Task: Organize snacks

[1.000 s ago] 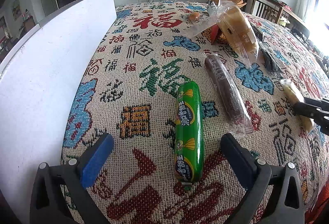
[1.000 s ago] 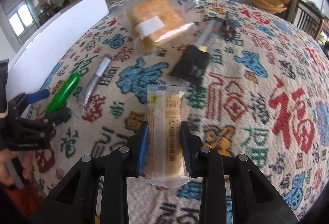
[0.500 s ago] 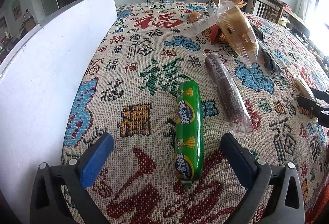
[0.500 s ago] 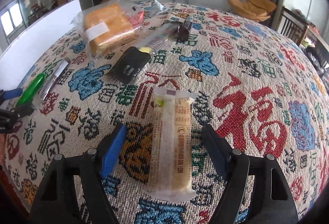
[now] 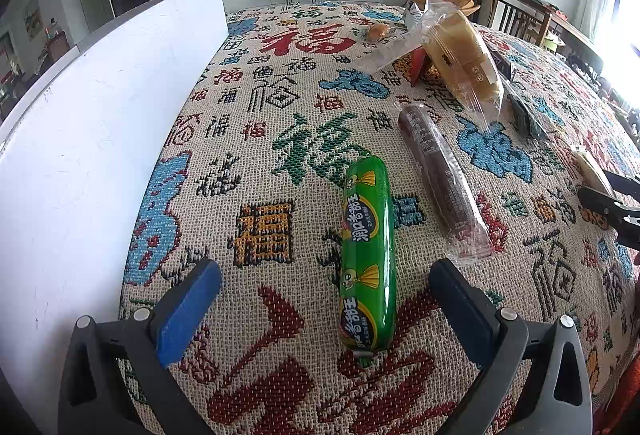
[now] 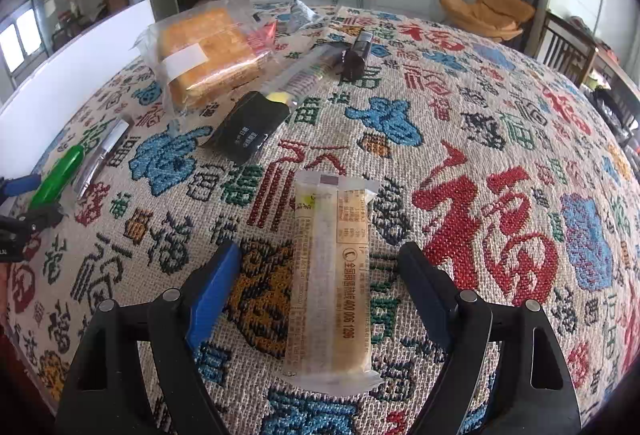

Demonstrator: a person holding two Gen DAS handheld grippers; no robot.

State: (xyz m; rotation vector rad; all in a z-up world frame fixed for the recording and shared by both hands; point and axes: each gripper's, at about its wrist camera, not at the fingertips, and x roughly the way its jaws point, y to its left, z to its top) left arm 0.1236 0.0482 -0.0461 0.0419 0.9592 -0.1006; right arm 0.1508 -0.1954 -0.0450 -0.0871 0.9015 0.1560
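A green sausage stick (image 5: 366, 255) lies on the patterned tablecloth (image 5: 260, 139) between the fingers of my open left gripper (image 5: 324, 299). A dark wrapped roll (image 5: 440, 179) lies just right of it. My right gripper (image 6: 318, 287) is open around a pale wrapped cake bar (image 6: 330, 275) that rests flat on the cloth. The green sausage (image 6: 56, 175) and my left gripper (image 6: 20, 207) show at the far left of the right wrist view. My right gripper's fingers (image 5: 612, 203) show at the right edge of the left wrist view.
A bagged bread loaf (image 6: 208, 47) (image 5: 464, 63), a black packet (image 6: 250, 129), a clear tube of snacks (image 6: 304, 75) and a dark bar (image 6: 356, 55) lie further back. A white board (image 5: 92, 123) runs along the left edge.
My right gripper opened and let go of the cake bar, which now lies on the cloth. The view swung left to right. My left gripper has not moved.
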